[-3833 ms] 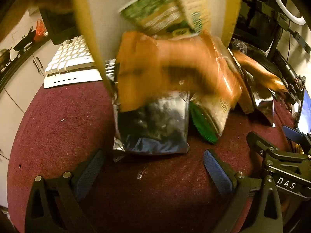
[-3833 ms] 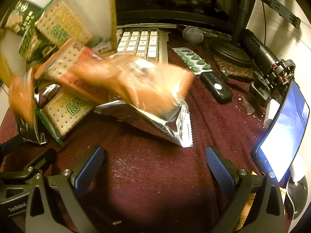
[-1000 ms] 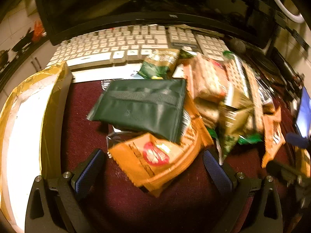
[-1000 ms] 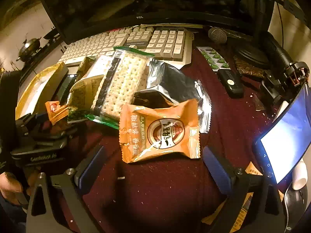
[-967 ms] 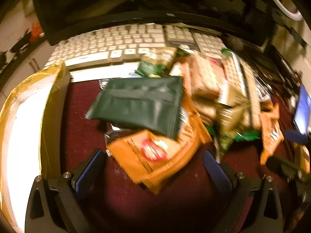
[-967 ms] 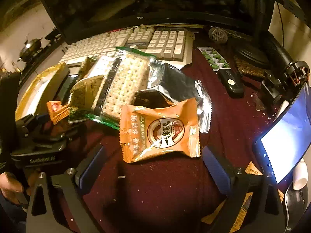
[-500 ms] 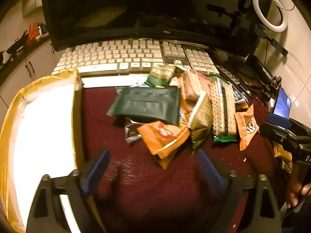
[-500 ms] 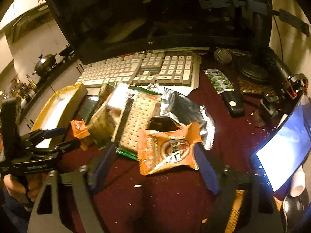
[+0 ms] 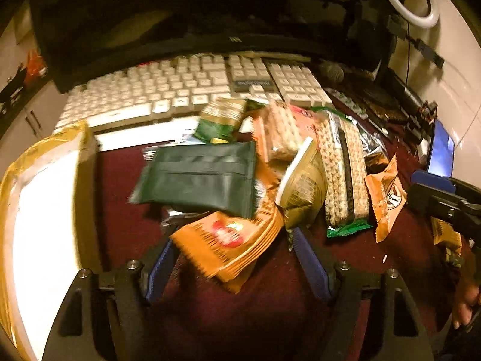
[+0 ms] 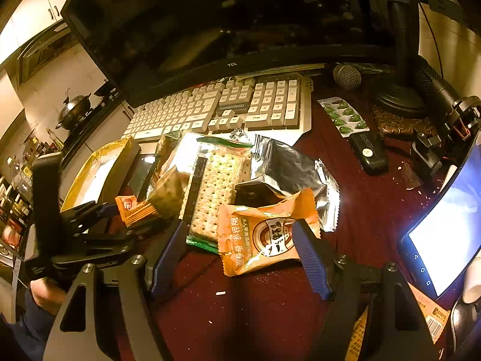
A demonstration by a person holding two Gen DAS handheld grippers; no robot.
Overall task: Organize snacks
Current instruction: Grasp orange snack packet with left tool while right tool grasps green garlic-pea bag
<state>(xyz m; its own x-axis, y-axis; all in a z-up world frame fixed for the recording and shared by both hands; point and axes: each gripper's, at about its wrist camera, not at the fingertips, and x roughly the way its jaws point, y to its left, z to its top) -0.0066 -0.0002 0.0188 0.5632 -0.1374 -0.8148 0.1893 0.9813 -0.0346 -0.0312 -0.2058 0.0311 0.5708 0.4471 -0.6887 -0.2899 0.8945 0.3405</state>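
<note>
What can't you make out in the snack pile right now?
- Left wrist view: print on the dark green pouch is motion-blurred.
- Right wrist view: the silver packet's front is hidden, lying label side down.
- Both views: the snacks under the cracker pack are covered.

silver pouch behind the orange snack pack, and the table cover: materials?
Silver pouch: looks like metallised foil film, glossy, sharp creases, mirror glare, serrated edge. Orange snack pack: printed plastic film, semi-gloss, crimped ends, likely. Table cover: dark red cloth or felt, matte, fuzzy with crumbs on it; exact fabric unclear.
</note>
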